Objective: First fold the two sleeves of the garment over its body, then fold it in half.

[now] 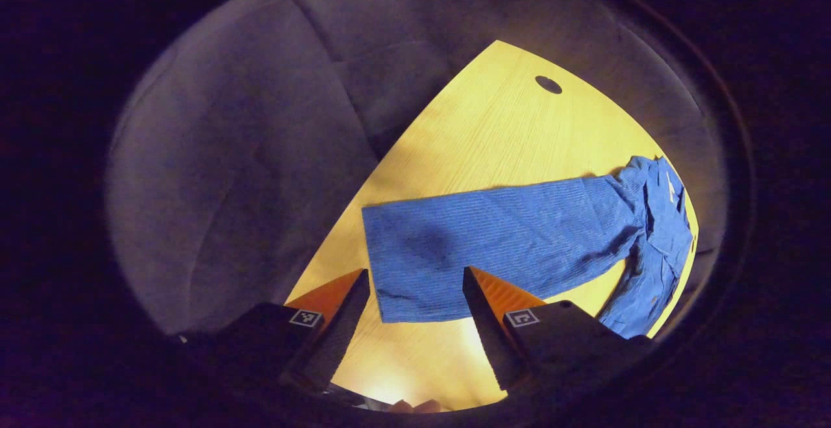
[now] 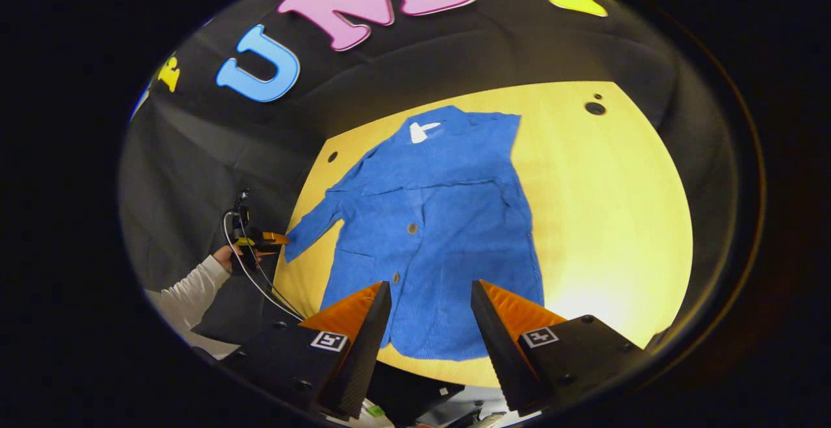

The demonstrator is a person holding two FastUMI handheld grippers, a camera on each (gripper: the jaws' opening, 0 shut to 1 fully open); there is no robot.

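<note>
Blue button-front jacket (image 2: 432,220) lies flat on yellow wood tabletop (image 2: 610,220), front side up, collar at 12 o'clock in right gripper view, hem at 6 o'clock. White neck tag (image 2: 422,130) visible inside collar. Two buttons seen down the front, one mid-chest (image 2: 411,228), one lower near hem.

One sleeve (image 2: 315,223) sticks out toward 8 o'clock, off the body, cuff near table edge. Other side of the jacket, toward 3 o'clock, runs as a straight edge; cannot tell how that sleeve lies.

R gripper (image 2: 432,330): fingers spread, nothing between them, above the hem at 6 o'clock. Contact w/ cloth: cannot tell.

L gripper seen far off in right gripper view (image 2: 263,241) at 9 o'clock, held by a hand in a white sleeve (image 2: 191,291), cable trailing down from it. Its tip is just beside the outstretched cuff.

Left gripper view: the sleeve (image 1: 493,246) runs across the table (image 1: 493,129) from centre toward 3 o'clock, where the jacket body (image 1: 659,233) bunches at the far edge. Cuff end lies between the L gripper (image 1: 415,308) fingers, which are spread wide; not pinching. Oval hole (image 1: 548,84) in tabletop at 1 o'clock. Grey cloth wall (image 1: 260,155) behind, 9 to 12 o'clock.
</note>
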